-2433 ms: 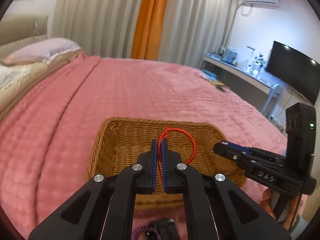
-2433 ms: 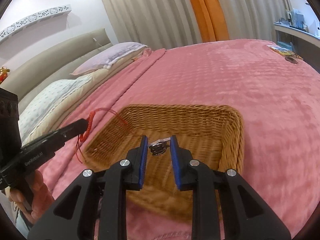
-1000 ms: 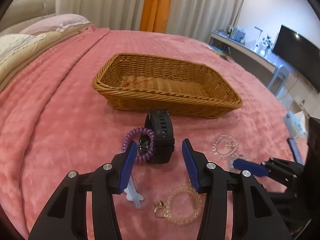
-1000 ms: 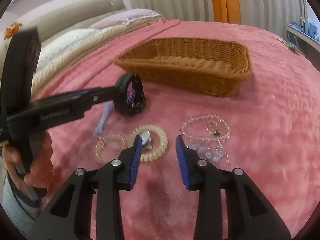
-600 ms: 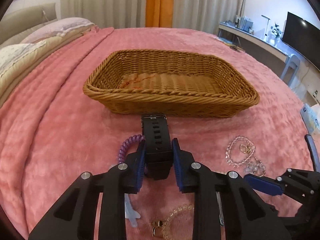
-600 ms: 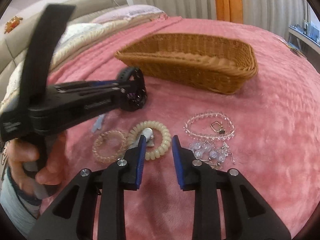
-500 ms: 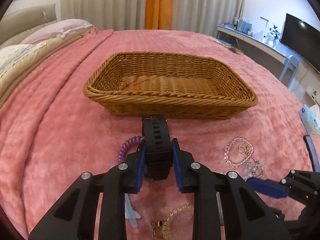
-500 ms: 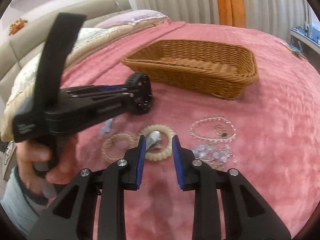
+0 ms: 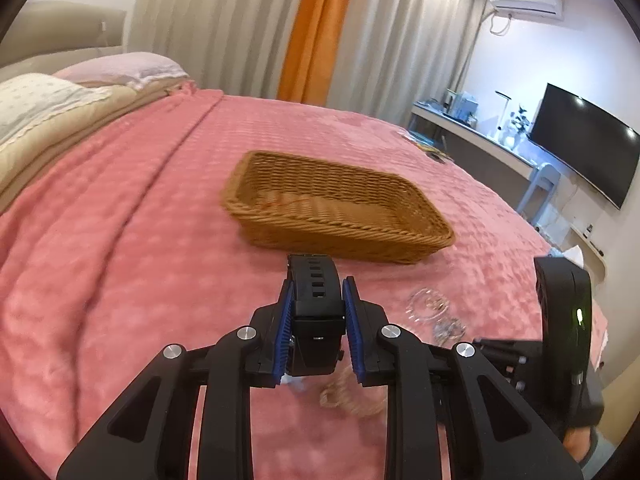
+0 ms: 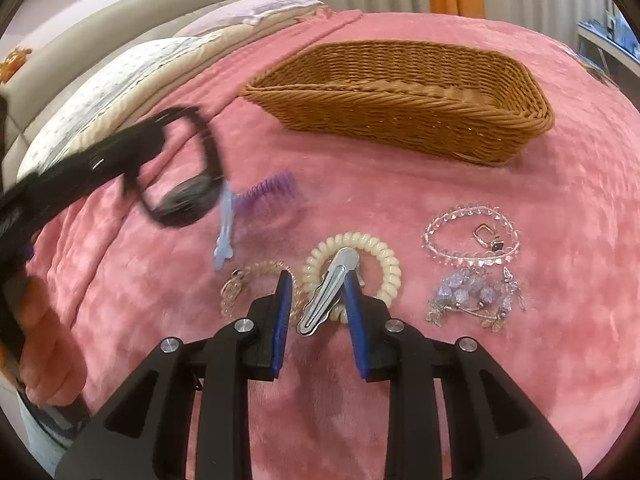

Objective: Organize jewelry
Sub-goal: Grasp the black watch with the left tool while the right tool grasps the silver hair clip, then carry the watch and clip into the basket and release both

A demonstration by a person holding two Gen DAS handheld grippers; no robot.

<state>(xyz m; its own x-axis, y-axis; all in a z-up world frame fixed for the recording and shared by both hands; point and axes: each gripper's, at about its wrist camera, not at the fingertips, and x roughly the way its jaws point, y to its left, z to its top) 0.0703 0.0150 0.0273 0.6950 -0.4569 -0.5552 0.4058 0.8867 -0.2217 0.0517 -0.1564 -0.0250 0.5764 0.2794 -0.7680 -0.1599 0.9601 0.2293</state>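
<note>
Meanwhile, a black watch (image 9: 316,304) is clamped in the left gripper (image 9: 316,322).
A silver hair clip (image 10: 328,292) is pinched by the right gripper (image 10: 316,304), lower centre.

We saw a pink bedspread (image 9: 120,240) filling the frame's middle, pillows (image 9: 116,68) at the upper left, grey curtains (image 9: 208,28) with an orange panel (image 9: 316,28) along the top, and a television (image 9: 584,144) and air conditioner (image 9: 524,0) at the right.
</note>
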